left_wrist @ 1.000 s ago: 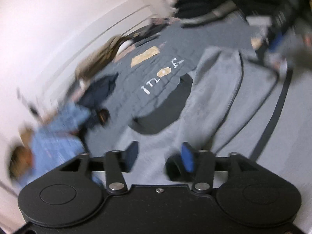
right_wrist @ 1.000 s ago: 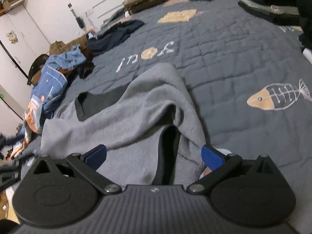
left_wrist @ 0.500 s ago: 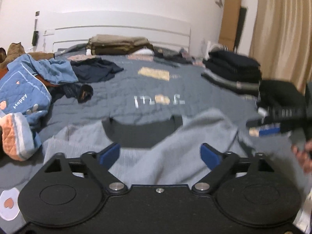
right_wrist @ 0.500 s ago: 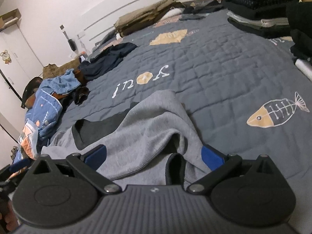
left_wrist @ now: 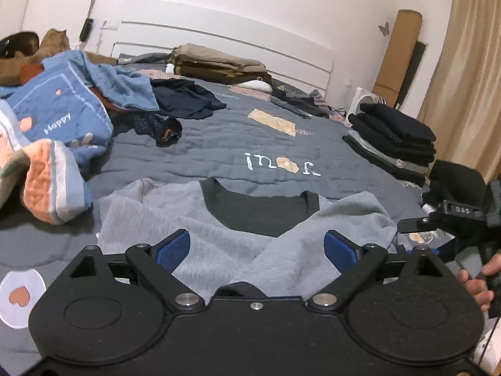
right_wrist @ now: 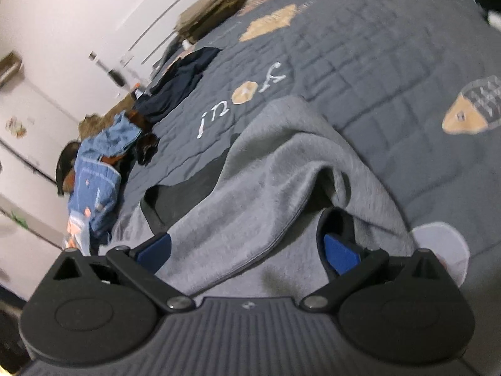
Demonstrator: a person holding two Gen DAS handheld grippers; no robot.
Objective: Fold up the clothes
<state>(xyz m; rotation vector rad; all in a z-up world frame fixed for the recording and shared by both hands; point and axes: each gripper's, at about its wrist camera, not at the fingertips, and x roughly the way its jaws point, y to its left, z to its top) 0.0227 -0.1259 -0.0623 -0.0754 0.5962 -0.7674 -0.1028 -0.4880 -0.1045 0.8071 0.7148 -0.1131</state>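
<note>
Item: grey sweatshirt point(left_wrist: 194, 219), spread on the quilt point(left_wrist: 219, 144) below its lettering, 1 sleeve point(right_wrist: 281, 169) crossed over the body, as for folding. Left gripper point(left_wrist: 256, 247), right gripper point(right_wrist: 247, 247): jaws wide, empty, poised above sweatshirt.

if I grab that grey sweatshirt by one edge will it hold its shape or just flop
Probably flop: the grey sweatshirt already lies in soft humps and folds on the quilt. Its fleecy, thick-looking cloth suggests some weight, so it would likely drag. Unlikely to slip from the open left gripper once shut.
</note>
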